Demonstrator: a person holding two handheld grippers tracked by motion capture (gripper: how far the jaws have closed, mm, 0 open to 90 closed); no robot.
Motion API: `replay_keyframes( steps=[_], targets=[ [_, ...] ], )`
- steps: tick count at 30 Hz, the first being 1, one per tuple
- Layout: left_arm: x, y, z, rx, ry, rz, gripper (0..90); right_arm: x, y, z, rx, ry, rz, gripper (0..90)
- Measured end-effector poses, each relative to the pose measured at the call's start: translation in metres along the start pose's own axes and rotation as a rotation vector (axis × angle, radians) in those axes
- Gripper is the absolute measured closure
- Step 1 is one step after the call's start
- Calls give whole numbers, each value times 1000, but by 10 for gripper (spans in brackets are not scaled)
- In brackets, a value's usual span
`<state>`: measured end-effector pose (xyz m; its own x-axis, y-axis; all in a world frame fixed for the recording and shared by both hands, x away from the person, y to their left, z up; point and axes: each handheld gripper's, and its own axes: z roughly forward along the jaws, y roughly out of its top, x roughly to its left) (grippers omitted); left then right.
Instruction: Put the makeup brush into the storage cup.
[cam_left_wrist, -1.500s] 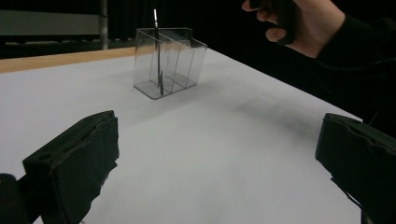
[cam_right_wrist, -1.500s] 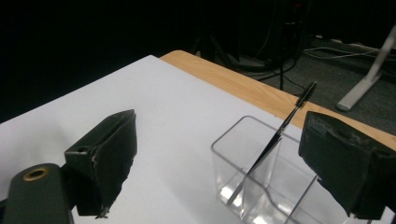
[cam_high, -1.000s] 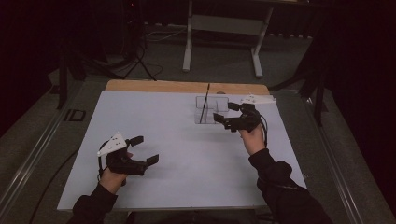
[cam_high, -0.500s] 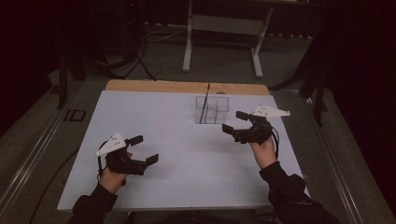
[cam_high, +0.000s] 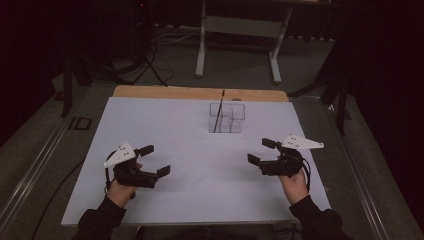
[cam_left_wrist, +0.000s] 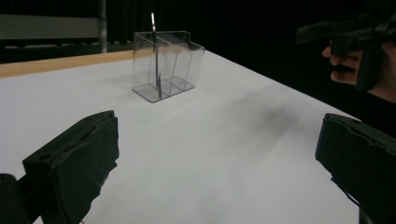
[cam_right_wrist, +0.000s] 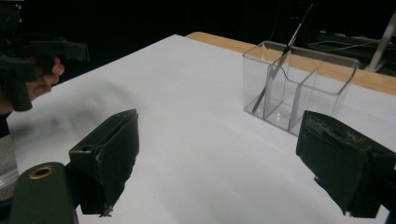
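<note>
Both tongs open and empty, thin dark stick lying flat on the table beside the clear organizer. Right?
Not quite. The thin dark stick stands leaning inside the clear organizer, as the right gripper view shows. The left tongs and right tongs are open and empty.

Ahead of each hand-held gripper the white surface (cam_high: 200, 150) lies bare, so the way forward is open. The one obstacle is the clear organizer (cam_high: 227, 118) with its upright black stick (cam_high: 218, 111), well beyond both, between their lines.
</note>
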<state>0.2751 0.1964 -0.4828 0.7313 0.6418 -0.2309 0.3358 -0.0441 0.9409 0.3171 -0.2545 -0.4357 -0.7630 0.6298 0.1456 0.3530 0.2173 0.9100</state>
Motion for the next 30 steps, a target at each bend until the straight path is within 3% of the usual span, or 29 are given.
replay_keyframes(
  steps=[5,11,18,30],
  targets=[
    [0,0,0,3,1,4,2,0,-12,-8,5,-26,-25,130],
    [0,0,0,3,3,8,2,-2,-23,-21,-25,-46,-13,131],
    [0,0,0,6,4,9,2,-2,-37,-28,-16,-80,-63,134],
    [0,-1,1,8,1,8,2,-6,-53,-34,19,-93,-49,134]
  ],
)
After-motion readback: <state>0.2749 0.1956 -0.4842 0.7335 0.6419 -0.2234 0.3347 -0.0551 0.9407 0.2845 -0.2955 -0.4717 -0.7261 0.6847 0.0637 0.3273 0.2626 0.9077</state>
